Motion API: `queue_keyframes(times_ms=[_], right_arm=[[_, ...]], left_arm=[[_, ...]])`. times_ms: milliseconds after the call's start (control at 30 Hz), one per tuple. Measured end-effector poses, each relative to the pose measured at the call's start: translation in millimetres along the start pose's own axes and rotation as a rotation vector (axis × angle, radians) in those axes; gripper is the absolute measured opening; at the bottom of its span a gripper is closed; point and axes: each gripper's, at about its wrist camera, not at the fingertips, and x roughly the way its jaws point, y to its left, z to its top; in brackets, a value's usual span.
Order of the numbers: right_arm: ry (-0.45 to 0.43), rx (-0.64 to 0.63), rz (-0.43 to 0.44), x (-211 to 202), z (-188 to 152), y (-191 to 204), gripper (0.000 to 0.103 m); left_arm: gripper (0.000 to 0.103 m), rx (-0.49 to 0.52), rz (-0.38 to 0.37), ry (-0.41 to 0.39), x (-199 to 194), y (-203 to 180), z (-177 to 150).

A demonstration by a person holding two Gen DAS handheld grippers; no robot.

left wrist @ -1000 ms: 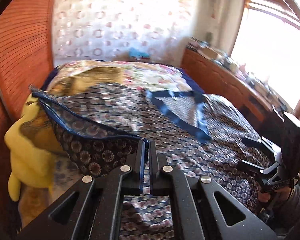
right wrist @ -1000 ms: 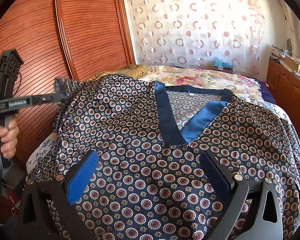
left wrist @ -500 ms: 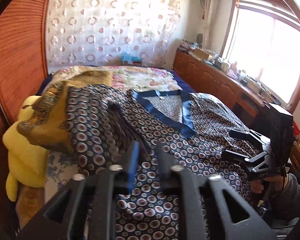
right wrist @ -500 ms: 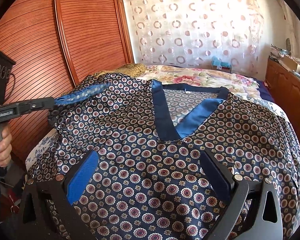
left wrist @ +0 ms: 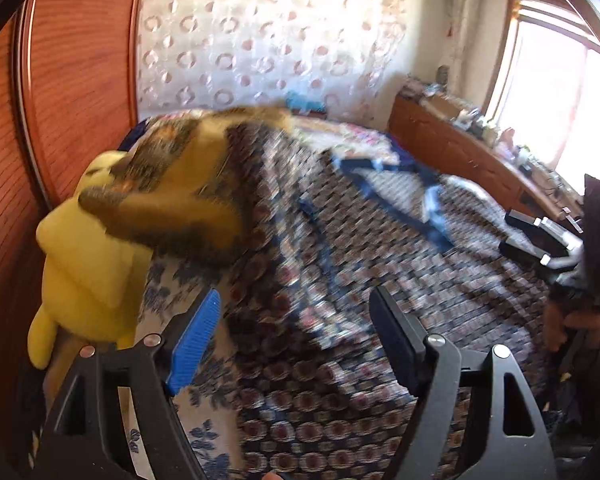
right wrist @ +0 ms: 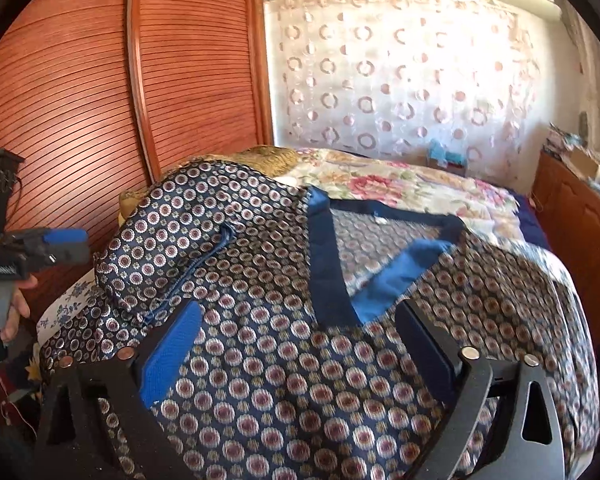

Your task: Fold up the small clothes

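Patterned navy garment (right wrist: 284, 360) lies spread over the bed (right wrist: 380, 184), filling the lower centre of both views, one sleeve (right wrist: 172, 248) folded inward at left. Left gripper (left wrist: 296, 344) is opening, nothing between its fingers. Right gripper (right wrist: 296, 344) stands wide but closing above the cloth, gripping nothing. A yellow plush toy (left wrist: 88, 272) sits at left.

garment (right wrist: 284, 364): glossy patterned cloth | wardrobe door (right wrist: 80, 80): ribbed wood
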Motion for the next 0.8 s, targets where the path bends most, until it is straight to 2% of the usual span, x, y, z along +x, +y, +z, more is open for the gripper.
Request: queue_keyframes(times_ms=[67,167,233,300,333,400,633,800], right_arm=[[0.013,-0.01,0.035,15.2,6.8,1.4,0.086],[0.037,-0.024,0.085,41.5,20.7,6.1,0.069],[0.063,-0.032,0.101,60.9,28.9,6.8,0.062],[0.082,-0.036,0.112,77.0,34.7,9.1,0.05],[0.093,-0.041,0.12,88.8,38.6,11.7,0.048],[0.096,-0.055,0.131,103.0,43.8,16.6,0.047],[0.184,-0.024,0.204,156.8,60.3,26.6,0.047],[0.254,-0.023,0.22,197.4,70.2,34.9,0.047]], left_arm=[[0.078,-0.004,0.025,0.027,10.1,5.9,-5.6],[0.078,-0.006,0.057,0.06,23.8,13.8,-12.7],[0.078,-0.006,0.068,0.076,30.3,17.6,-14.1],[0.078,-0.006,0.08,0.106,39.4,19.4,-17.1],[0.078,-0.006,0.078,0.116,42.5,19.5,-17.6],[0.078,-0.002,0.081,0.14,50.3,19.5,-21.2],[0.08,0.067,0.132,0.141,56.4,10.6,-23.3],[0.08,0.069,0.119,0.142,54.8,11.5,-22.5]])
